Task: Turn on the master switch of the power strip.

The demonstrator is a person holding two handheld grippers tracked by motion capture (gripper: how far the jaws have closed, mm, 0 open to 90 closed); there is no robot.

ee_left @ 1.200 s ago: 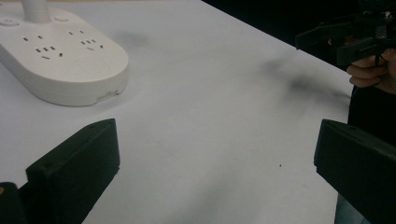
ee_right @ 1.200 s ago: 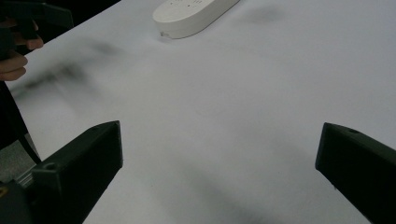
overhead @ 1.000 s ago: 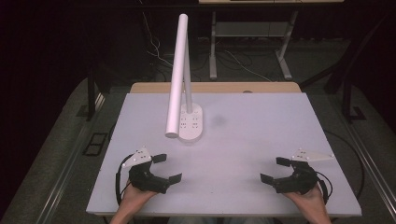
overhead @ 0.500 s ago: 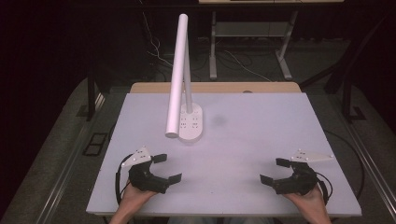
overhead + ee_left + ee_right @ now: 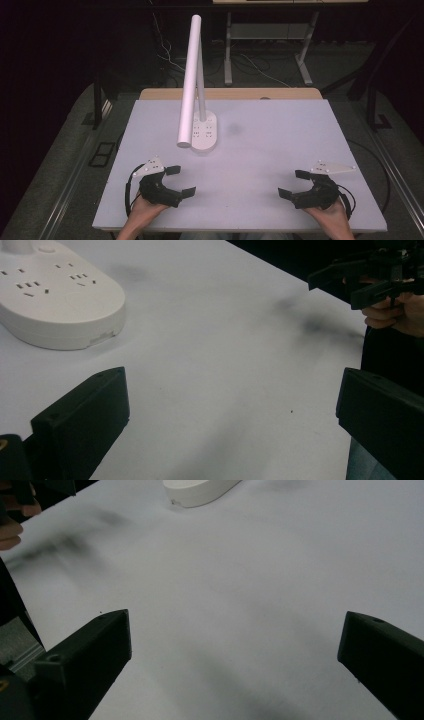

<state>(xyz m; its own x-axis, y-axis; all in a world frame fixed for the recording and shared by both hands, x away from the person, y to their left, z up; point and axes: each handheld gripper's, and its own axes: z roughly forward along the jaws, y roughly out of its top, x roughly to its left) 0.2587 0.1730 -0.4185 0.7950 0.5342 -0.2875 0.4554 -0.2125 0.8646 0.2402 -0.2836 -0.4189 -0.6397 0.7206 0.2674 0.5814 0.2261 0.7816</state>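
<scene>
White tabletop (image 5: 270, 165), near edge: left gripper (image 5: 176, 181) and right gripper (image 5: 291, 184), jaws spread wide, holding nothing. Farther back, left of centre: white desk lamp (image 5: 192, 80) on socket base (image 5: 206, 131), tube slanting toward left gripper, the nearer one.

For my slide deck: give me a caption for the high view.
Two open tongs, left and right, rest near the table's front edge; a white desk lamp stands beyond.
</scene>
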